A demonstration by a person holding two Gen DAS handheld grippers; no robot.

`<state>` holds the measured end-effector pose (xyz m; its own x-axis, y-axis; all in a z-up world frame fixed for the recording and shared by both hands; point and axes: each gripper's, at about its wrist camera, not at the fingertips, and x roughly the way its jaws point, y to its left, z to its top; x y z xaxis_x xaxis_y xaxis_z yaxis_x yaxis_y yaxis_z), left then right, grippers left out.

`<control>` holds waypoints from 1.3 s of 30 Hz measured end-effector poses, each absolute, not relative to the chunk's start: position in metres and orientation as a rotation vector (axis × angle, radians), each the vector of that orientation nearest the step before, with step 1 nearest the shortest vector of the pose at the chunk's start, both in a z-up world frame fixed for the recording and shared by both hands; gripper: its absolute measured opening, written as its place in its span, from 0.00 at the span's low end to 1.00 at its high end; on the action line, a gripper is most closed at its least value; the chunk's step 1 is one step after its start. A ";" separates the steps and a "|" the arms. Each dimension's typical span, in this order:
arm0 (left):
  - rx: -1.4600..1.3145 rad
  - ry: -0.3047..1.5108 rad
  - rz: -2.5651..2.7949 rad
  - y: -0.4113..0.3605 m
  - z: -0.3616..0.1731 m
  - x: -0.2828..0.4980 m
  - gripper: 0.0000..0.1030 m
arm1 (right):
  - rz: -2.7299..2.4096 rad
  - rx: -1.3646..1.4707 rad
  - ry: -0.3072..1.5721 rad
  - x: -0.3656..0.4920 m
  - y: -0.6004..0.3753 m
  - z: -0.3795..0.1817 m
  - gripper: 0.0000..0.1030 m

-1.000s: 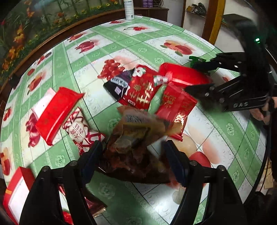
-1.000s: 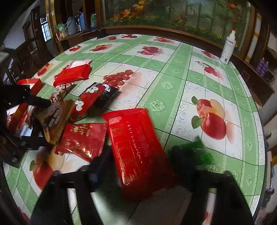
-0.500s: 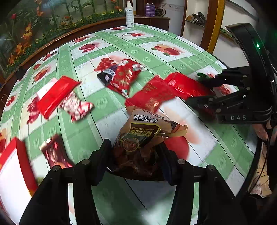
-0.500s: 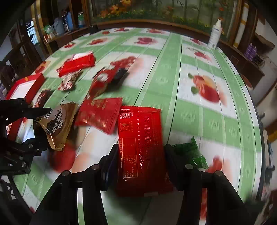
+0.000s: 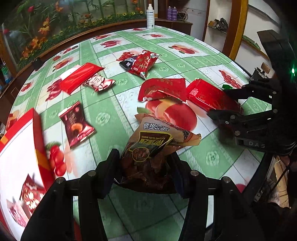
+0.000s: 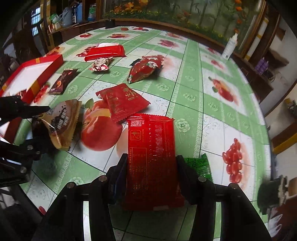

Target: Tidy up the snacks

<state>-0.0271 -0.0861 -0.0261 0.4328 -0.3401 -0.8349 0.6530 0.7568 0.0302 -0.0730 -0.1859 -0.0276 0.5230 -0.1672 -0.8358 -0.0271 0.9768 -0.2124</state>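
My left gripper (image 5: 144,166) is shut on a brown sesame snack bag (image 5: 150,146) and holds it above the table; the bag also shows in the right wrist view (image 6: 63,124). My right gripper (image 6: 151,170) is shut on a long red snack packet (image 6: 151,157), which shows in the left wrist view (image 5: 209,96) too. A red-rimmed white box (image 5: 20,148) stands at the left with packets inside. Loose packets lie on the table: a flat red one (image 5: 163,89), a dark brown one (image 5: 76,124), a red and white one (image 5: 98,83).
A red pouch on a black one (image 5: 141,63) and a long red pack (image 5: 78,77) lie farther back. A small green packet (image 6: 199,165) lies by my right gripper. A white spray bottle (image 5: 150,14) stands at the far table edge. The table edge runs close at the right.
Both grippers have lifted and pulled back with their packets. The left view has swung left, bringing the red box and the dark brown packet into view.
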 end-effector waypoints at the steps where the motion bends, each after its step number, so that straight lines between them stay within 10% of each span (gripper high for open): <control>1: 0.374 0.934 -0.635 -0.084 -0.026 -0.029 0.51 | -0.098 -0.227 1.013 -0.074 -0.183 -0.028 0.50; 39: 0.324 0.937 -0.628 -0.073 -0.028 -0.030 0.52 | -0.142 -0.313 0.976 -0.076 -0.167 -0.030 0.47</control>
<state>-0.0304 -0.0735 -0.0284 0.4332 -0.3583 -0.8270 0.6287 0.7776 -0.0076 -0.0762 -0.1670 -0.0298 0.5557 -0.2581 -0.7903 -0.0213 0.9458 -0.3239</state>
